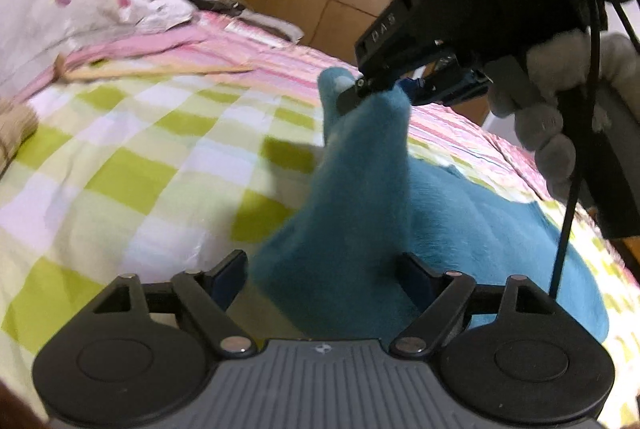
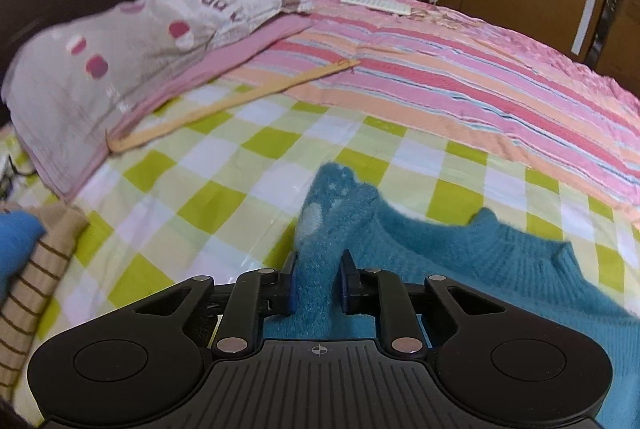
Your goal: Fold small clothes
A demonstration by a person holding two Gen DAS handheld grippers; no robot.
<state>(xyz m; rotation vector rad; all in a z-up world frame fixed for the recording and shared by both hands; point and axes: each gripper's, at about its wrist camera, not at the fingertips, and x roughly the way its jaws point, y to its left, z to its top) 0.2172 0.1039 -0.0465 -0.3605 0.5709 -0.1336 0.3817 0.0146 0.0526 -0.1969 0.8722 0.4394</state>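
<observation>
A fuzzy teal sweater (image 1: 460, 213) (image 2: 500, 261) lies on the green-checked bed sheet (image 2: 208, 189). One sleeve is pulled up off the bed. My right gripper (image 2: 320, 285) is shut on this sleeve, whose cuff with pale spots sticks out past the fingers. In the left wrist view the right gripper (image 1: 360, 93) hangs at the upper right in a gloved hand (image 1: 552, 109), pinching the sleeve's tip. My left gripper (image 1: 322, 277) is open low over the bed. The raised sleeve's base stands between its fingers, and the left pad is clear of the cloth.
A grey pillow with pink dots (image 2: 100, 61) (image 1: 60, 9) lies at the far left, with a long wooden stick (image 2: 232, 101) beside it. A pink striped blanket (image 2: 480, 89) covers the far side. Beige striped clothing (image 2: 36, 289) and a blue item (image 2: 16, 241) sit at the left edge.
</observation>
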